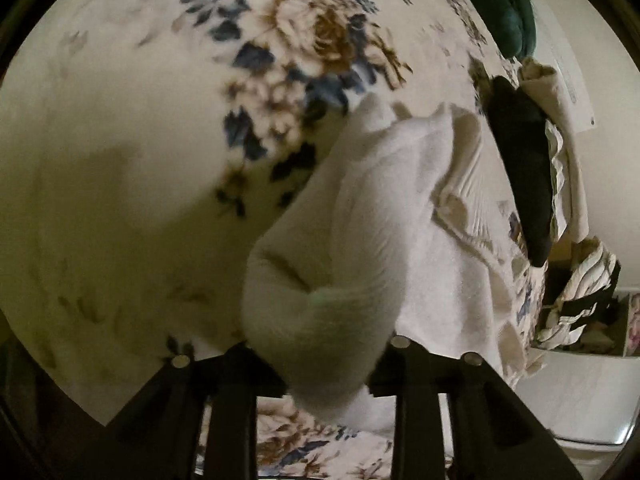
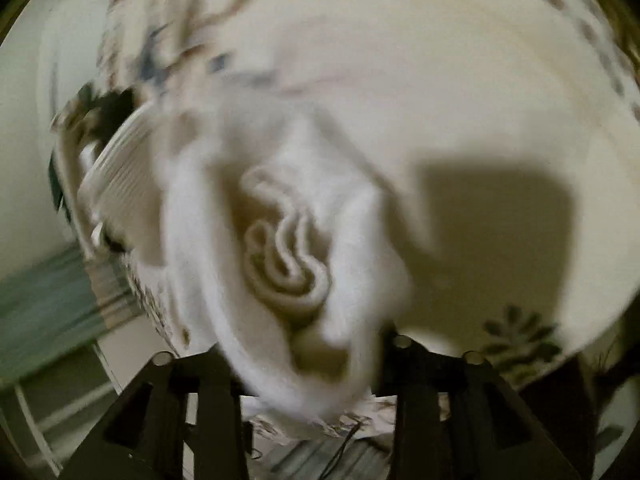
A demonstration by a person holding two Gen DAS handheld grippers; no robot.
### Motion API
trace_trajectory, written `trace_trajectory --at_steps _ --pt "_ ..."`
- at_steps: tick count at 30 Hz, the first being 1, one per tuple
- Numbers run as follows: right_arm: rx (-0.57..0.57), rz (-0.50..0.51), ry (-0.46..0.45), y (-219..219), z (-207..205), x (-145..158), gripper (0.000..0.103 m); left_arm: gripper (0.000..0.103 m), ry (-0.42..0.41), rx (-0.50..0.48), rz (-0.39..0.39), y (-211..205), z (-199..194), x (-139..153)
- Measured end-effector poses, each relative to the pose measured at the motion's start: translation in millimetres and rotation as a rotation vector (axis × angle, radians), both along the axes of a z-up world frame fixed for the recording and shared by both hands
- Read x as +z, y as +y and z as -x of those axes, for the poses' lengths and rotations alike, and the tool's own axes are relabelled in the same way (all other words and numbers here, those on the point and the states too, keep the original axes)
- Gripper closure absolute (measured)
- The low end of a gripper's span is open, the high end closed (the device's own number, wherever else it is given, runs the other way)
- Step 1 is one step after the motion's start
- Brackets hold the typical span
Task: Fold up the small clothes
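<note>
A small white knit garment (image 1: pixel 360 232) hangs over the floral bedspread (image 1: pixel 120 140). My left gripper (image 1: pixel 316 364) is shut on its near end, and the cloth bulges between the two black fingers (image 1: pixel 228 400). In the right wrist view, which is blurred, my right gripper (image 2: pixel 316 364) is shut on the same white garment (image 2: pixel 280 248), whose folded edge curls in layers just ahead of the fingers (image 2: pixel 412 400). The cloth hides both sets of fingertips.
A black garment (image 1: pixel 520 168) and cream ruffled clothes (image 1: pixel 560 140) lie at the bed's right side. A dark green pillow (image 1: pixel 504 4) sits at the top right. A floral bundle (image 1: pixel 580 300) hangs by the bed edge. The gripper's shadow (image 2: pixel 500 232) falls on the bedspread.
</note>
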State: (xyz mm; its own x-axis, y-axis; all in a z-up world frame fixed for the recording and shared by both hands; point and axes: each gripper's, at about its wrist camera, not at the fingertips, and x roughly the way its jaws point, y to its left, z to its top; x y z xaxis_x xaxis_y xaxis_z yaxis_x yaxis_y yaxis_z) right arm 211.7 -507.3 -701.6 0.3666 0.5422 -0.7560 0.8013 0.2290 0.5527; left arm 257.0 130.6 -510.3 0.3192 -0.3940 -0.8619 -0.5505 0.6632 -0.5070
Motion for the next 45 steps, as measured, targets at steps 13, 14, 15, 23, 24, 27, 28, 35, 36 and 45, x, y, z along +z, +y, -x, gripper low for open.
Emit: trace_trajectory --at_steps 13,14,15,23,24,27,28,35,36,45 --pt "0.411 0.490 -0.148 2 -87 121 0.046 0.039 -0.090 -0.316 -0.239 -35 -22 89" --pt "0.467 0.525 -0.158 12 -104 126 0.046 0.039 -0.090 -0.337 -0.260 -40 -33 89" --pt "0.518 0.542 -0.167 21 -121 129 0.046 0.039 -0.099 -0.351 -0.243 -47 -50 86" --pt "0.552 0.303 -0.128 50 -216 79 0.047 0.039 0.015 -0.436 -0.102 -96 -155 16" --pt "0.501 0.301 -0.165 46 -223 77 0.047 0.039 -0.002 -0.411 -0.103 -95 -167 15" --pt "0.356 0.334 -0.195 22 -234 73 0.047 0.039 -0.063 -0.329 -0.092 -83 -195 24" --pt "0.332 0.342 -0.201 15 -236 76 0.046 0.039 -0.076 -0.315 -0.092 -78 -198 29" --pt "0.487 0.451 -0.224 17 -223 107 0.046 0.039 -0.087 -0.384 -0.168 -73 -156 55" --pt "0.548 0.511 -0.217 23 -221 111 0.046 0.039 -0.076 -0.395 -0.194 -73 -152 56" --pt "0.777 0.615 -0.178 40 -236 82 0.044 0.039 0.004 -0.366 -0.207 -57 -129 42"
